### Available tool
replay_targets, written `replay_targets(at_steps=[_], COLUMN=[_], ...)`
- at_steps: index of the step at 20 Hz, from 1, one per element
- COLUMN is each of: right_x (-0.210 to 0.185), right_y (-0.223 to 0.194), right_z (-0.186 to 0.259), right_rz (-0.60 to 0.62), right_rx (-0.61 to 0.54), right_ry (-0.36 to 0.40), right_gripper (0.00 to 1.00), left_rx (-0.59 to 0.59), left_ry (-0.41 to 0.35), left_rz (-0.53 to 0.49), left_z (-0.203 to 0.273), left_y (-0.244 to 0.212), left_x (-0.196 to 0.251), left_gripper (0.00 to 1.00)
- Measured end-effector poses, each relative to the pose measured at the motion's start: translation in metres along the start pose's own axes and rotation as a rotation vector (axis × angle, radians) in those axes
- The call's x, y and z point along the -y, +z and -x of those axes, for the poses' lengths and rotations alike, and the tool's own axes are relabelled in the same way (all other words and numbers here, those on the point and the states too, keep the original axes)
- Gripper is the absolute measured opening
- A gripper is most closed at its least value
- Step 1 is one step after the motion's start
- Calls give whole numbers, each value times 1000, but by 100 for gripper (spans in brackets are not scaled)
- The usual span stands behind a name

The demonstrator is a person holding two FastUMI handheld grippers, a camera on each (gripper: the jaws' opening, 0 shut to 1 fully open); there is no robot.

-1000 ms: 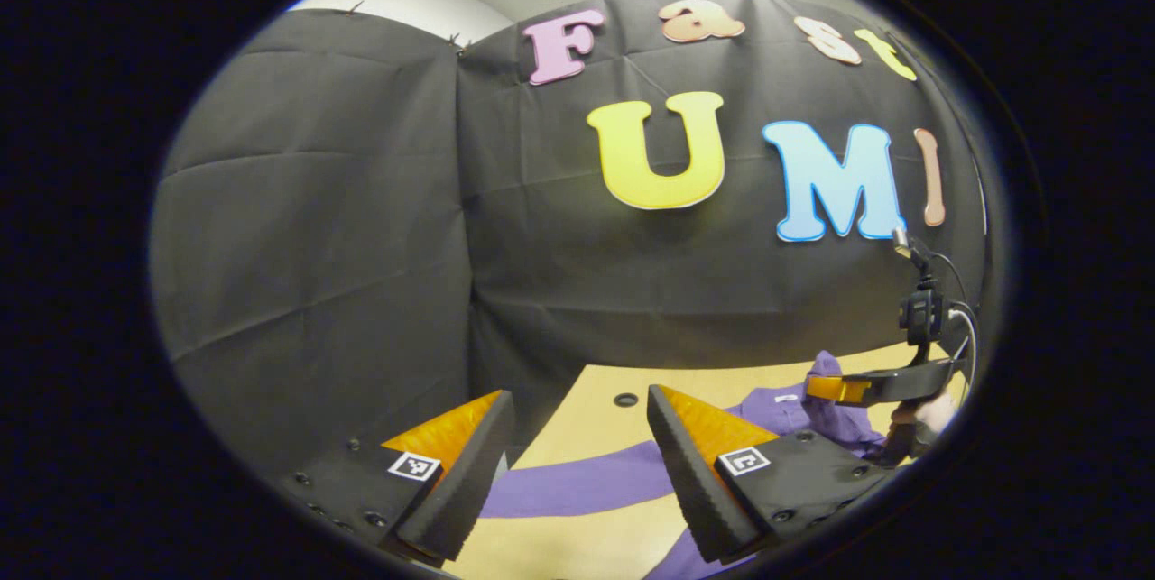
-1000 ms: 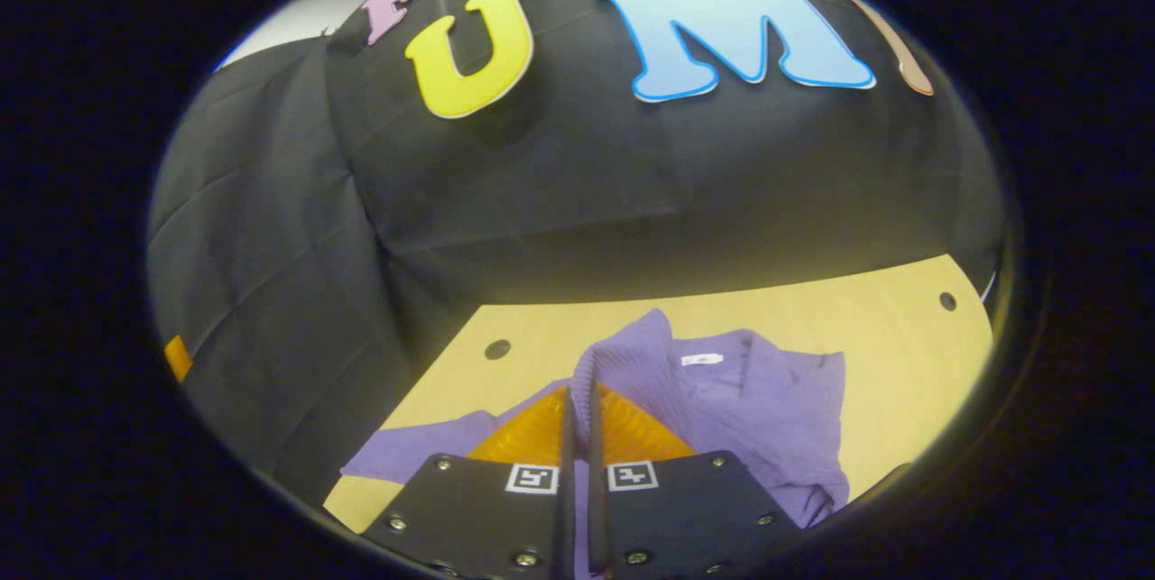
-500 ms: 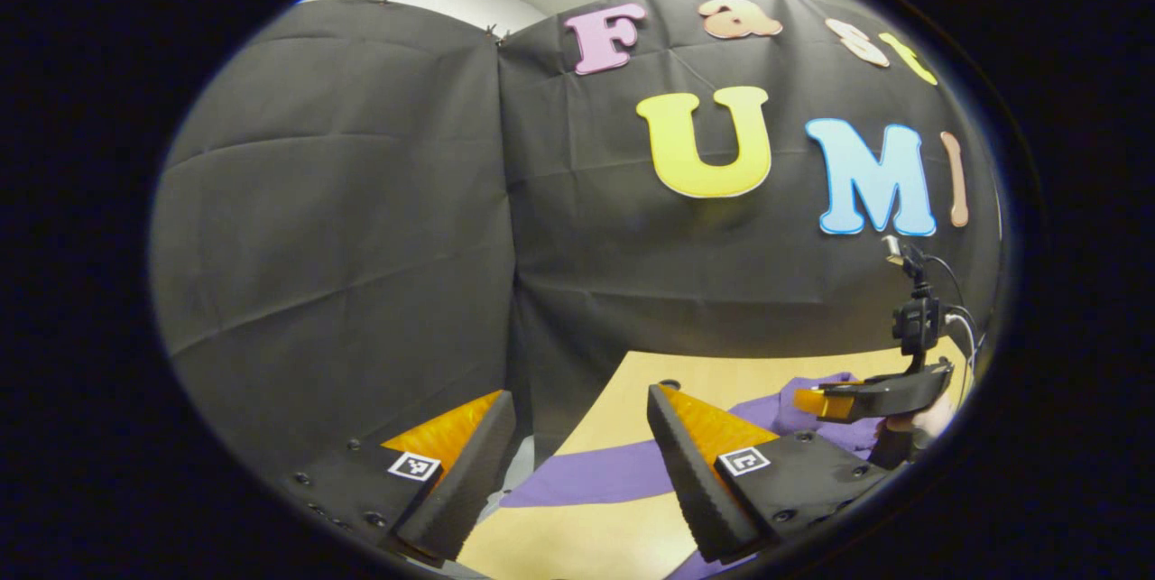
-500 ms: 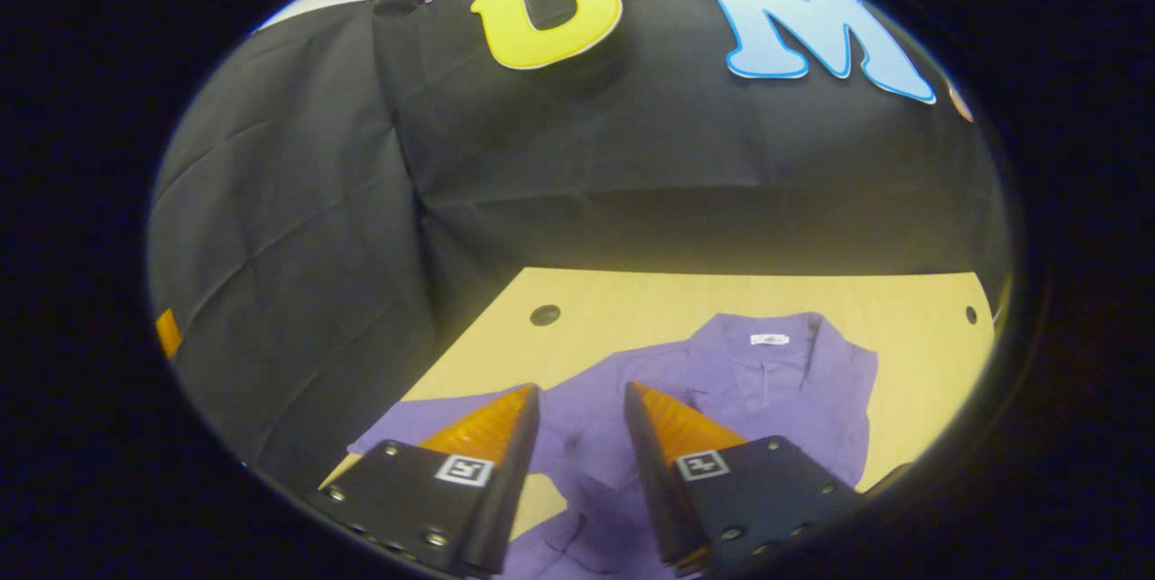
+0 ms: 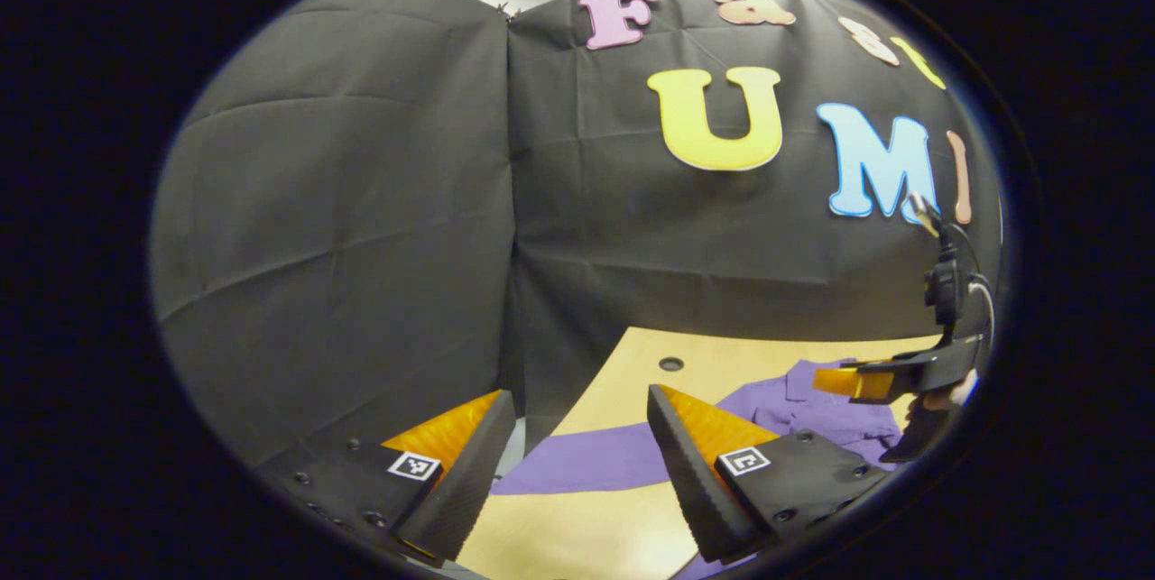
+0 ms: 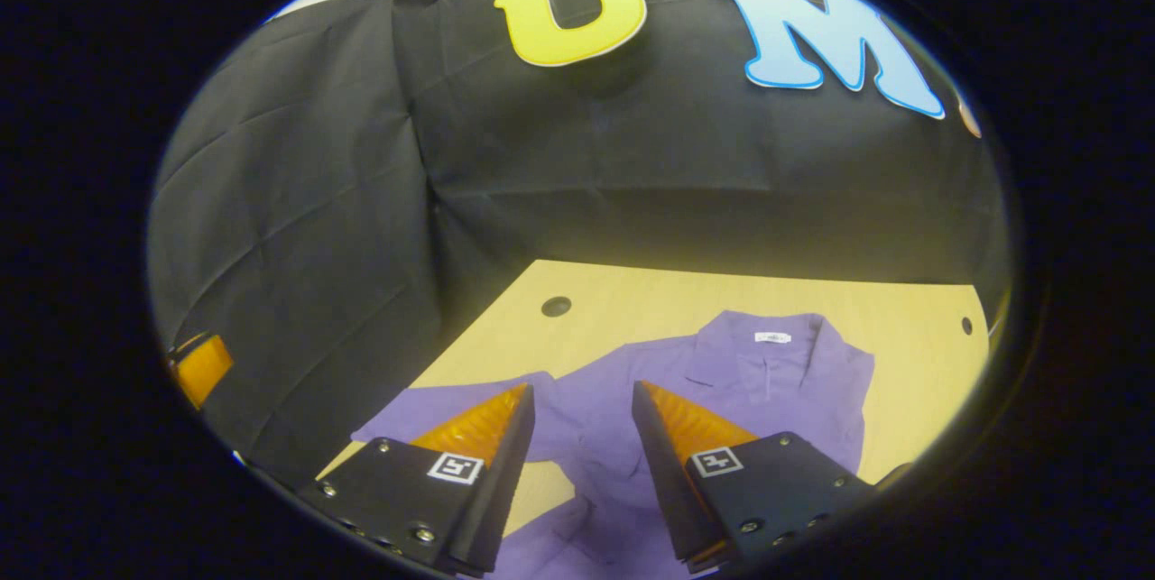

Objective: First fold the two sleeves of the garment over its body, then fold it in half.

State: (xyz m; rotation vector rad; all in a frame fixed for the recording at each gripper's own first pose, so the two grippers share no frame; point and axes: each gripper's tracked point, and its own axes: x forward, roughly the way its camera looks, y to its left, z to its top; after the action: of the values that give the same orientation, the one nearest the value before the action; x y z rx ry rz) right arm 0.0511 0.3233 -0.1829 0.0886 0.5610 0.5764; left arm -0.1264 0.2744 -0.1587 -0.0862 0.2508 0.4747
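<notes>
Purple shirt [image 6: 722, 382] flat on desk [image 6: 632, 291], left sleeve [image 5: 586, 472] outstretched. Both hand-held grippers, left [image 5: 577, 463] and right [image 6: 577, 454], open, empty. We judge cloth light, limp (slides easily); pinch sleeve at cuff.

Purple collared cloth garment [image 6: 722, 382] is lying flat on the pale wooden table [image 6: 632, 291], collar toward the black cloth booth wall [image 6: 632, 174] standing behind the table. One sleeve [image 6: 433, 404] is sticking out left of the body in the right gripper view, resting on the table. Right gripper [image 6: 582, 400] is hanging above the garment, jaws apart, nothing between them. In the left gripper view, left gripper [image 5: 577, 409] is sitting over the table's left edge with the sleeve [image 5: 577, 467] lying ahead between its spread fingers; right gripper [image 5: 835, 382] is hovering over the garment body, far right.
</notes>
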Motion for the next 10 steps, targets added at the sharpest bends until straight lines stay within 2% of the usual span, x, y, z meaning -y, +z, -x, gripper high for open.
replay_targets(at_steps=[6, 10], right_x=[8, 25], right_y=[-12, -23], right_z=[26, 47], right_rz=[-3, -29], right_rx=[-9, -13], right_ry=[-25, -68], right_gripper=[69, 69], left_rx=[-103, -186], left_ry=[15, 28], left_rz=[10, 25], left_z=[-46, -74], left_y=[-58, -102], left_x=[-22, -38], left_gripper=[96, 98])
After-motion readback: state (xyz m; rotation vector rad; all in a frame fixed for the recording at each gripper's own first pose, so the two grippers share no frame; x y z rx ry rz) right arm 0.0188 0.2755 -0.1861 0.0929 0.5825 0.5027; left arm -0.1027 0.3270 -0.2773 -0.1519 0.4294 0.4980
